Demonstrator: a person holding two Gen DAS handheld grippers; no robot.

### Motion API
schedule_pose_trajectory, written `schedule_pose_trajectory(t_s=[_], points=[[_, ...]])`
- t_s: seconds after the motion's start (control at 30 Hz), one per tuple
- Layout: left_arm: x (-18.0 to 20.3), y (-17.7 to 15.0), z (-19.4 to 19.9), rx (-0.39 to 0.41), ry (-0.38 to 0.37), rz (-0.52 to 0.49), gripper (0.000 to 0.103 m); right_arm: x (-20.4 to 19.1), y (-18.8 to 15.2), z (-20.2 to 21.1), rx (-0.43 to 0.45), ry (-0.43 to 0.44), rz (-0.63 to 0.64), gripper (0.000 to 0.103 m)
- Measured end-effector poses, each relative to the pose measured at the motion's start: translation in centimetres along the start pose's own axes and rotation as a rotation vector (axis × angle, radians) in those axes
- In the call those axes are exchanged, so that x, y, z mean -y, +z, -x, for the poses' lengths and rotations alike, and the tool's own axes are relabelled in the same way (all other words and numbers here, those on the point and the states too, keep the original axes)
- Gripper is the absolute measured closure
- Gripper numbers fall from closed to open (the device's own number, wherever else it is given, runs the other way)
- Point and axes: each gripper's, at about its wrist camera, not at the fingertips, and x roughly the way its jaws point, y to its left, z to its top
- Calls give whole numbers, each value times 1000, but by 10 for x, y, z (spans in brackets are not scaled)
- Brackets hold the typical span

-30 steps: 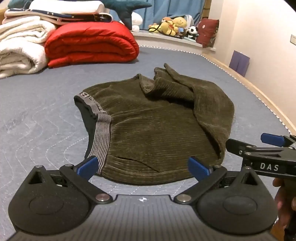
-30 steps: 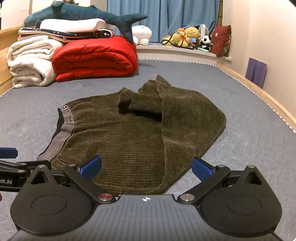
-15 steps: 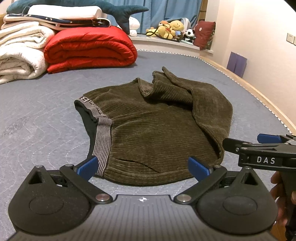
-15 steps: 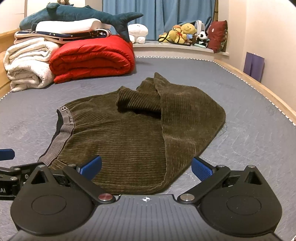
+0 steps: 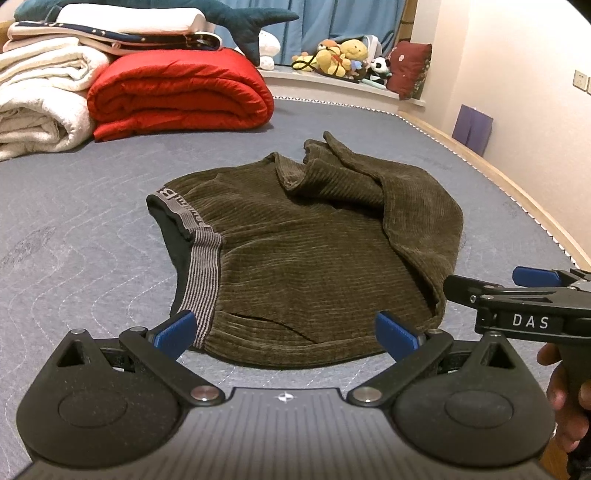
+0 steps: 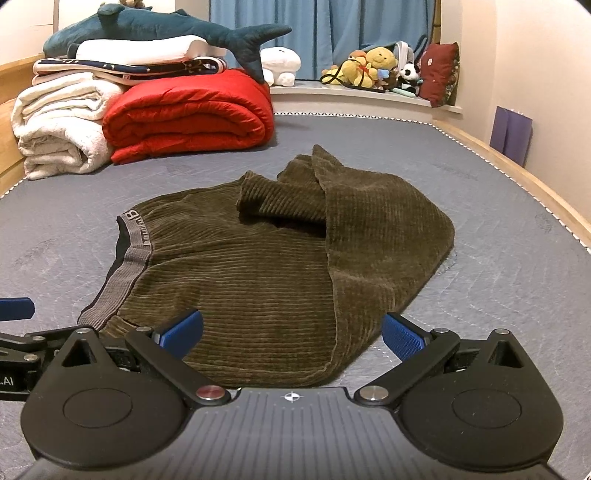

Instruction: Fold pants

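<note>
- Left wrist view: the left gripper [image 5: 284,332] sits low over the grey quilted mattress [image 5: 74,258], aimed at 12 o'clock, its blue fingertips [image 5: 173,328] spread wide with nothing between them.
- The olive corduroy pants [image 5: 314,258] lie folded in the middle of the mattress, just beyond the fingertips; the grey striped waistband [image 5: 201,273] runs toward 10 o'clock, and a bunched leg end rises at 12 o'clock.
- At 3 o'clock the right gripper [image 5: 517,295], marked DAS, reaches in sideways, close to the folded edge of the pants, with the person's fingers [image 5: 561,391] wrapped round its handle at 4 o'clock. From here I cannot tell how far it is parted.
- Against the earlier frames, this camera has tilted a little higher: more of the wall and window ledge shows, and the pants have not shifted.
- Right wrist view: the right gripper [image 6: 291,334] is level and low, pointing at 12 o'clock, parted wide and holding nothing; its left fingertip overlaps the near hem of the pants [image 6: 277,266] in the frame.
- The left gripper [image 6: 22,343] shows only as an edge at 9 o'clock.
- A red duvet [image 6: 188,110] and white blankets [image 6: 59,125] are stacked at 10 o'clock, with a plush shark [image 6: 155,31] on top.
- Here the view is much as before, raised slightly.
</note>
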Motion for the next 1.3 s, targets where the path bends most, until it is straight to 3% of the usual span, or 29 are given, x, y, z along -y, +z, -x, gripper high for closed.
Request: schedule_pose_trajectory(t_s=[0.37, 1.3], points=[[0, -1, -1, -2, -2, -1, 0, 2, 1, 3, 19, -37, 0, 1], [3, -2, -2, 1, -2, -4, 0, 1, 0, 4, 26, -35, 13, 2]])
